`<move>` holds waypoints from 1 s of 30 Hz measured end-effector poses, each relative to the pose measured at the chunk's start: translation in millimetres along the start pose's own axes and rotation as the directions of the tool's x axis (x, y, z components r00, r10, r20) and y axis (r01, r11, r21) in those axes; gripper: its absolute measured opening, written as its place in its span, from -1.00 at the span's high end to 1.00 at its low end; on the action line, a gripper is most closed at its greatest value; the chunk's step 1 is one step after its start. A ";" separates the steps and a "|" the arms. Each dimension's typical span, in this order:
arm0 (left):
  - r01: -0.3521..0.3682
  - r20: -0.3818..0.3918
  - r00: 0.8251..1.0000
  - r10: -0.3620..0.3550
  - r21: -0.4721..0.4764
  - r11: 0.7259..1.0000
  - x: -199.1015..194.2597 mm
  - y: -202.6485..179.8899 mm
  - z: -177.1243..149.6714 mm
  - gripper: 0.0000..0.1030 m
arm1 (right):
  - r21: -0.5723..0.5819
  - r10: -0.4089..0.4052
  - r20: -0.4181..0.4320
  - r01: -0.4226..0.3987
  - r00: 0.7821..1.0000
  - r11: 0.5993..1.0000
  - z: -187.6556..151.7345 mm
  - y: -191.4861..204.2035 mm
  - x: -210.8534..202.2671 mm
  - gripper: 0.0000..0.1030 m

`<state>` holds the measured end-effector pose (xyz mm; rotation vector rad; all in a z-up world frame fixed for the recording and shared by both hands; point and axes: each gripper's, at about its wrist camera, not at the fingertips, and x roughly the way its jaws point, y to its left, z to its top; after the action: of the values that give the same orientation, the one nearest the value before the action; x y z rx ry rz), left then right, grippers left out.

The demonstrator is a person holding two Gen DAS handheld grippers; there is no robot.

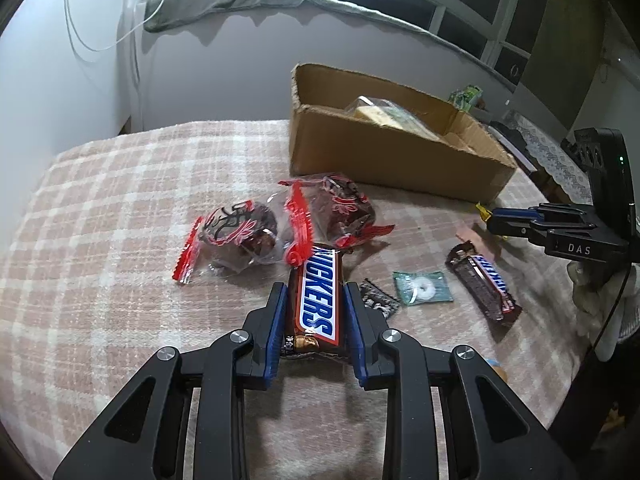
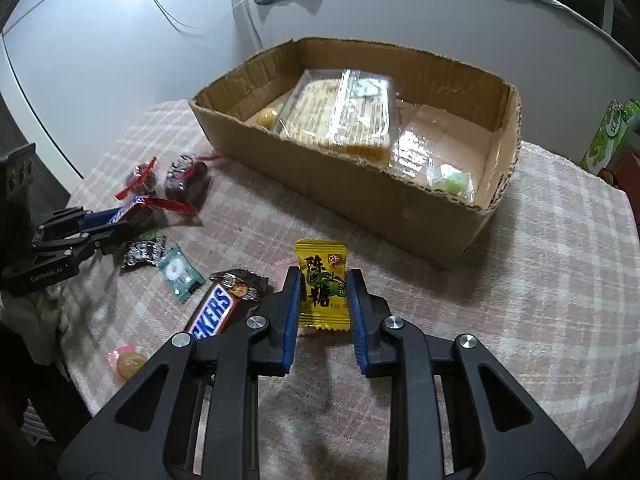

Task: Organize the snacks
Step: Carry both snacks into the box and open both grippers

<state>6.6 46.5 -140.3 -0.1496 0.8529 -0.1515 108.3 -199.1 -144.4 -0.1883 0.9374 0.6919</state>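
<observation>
Between the blue pads of the left gripper [image 1: 315, 312], low in the centre of the left wrist view, lies a Snickers bar [image 1: 320, 300], its sides touching or nearly touching both pads, so the gripper looks clamped on it, though whether the bar is lifted off the plaid cloth [image 1: 120, 200] I cannot tell. Low in the centre of the right wrist view, the right gripper [image 2: 324, 300] stands the same way about a yellow candy packet [image 2: 322, 284], pads close against its edges and seemingly gripping it. Around them on the worktop lie two red-trimmed cake packets [image 1: 236, 232], a small dark wrapper [image 1: 378, 298], a green mint sachet [image 1: 422, 288] and a second Snickers bar [image 1: 484, 284]. Beyond, toward the upper right of the left view, sits the open cardboard box [image 1: 384, 160], already holding a large clear biscuit pack [image 2: 340, 116] and small sweets. The step in hand appears to be picking up; next, each piece probably needs carrying over the box's near wall and releasing inside, clear of the pack.
</observation>
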 end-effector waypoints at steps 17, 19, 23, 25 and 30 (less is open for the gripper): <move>0.024 0.137 0.990 -0.031 0.054 0.998 -33.8 -32.1 33.6 0.49 | -0.038 -0.020 0.140 0.025 0.990 0.999 24.5 23.3 -44.9 0.55; 0.029 0.154 0.987 -0.038 0.056 0.998 -35.3 -35.3 42.0 0.49 | -0.036 -0.027 0.157 0.033 0.987 0.999 31.6 22.2 -49.3 0.55; 0.024 0.181 0.983 -0.035 0.062 0.998 -34.8 -39.9 56.9 0.49 | -0.030 -0.046 0.182 0.052 0.982 0.998 43.5 20.3 -55.7 0.55; 0.019 0.191 0.981 -0.031 0.065 0.998 -33.1 -42.7 65.7 0.49 | -0.026 -0.055 0.190 0.061 0.980 0.998 50.7 17.6 -57.3 0.55; 0.006 0.211 0.977 -0.021 0.075 0.997 -26.5 -49.6 87.2 0.49 | -0.002 -0.086 0.207 0.088 0.975 0.996 70.2 6.5 -55.1 0.55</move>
<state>51.9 9.2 -54.7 -0.1000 0.6332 -0.1765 129.9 -189.0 -58.1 -0.1627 0.7221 0.6232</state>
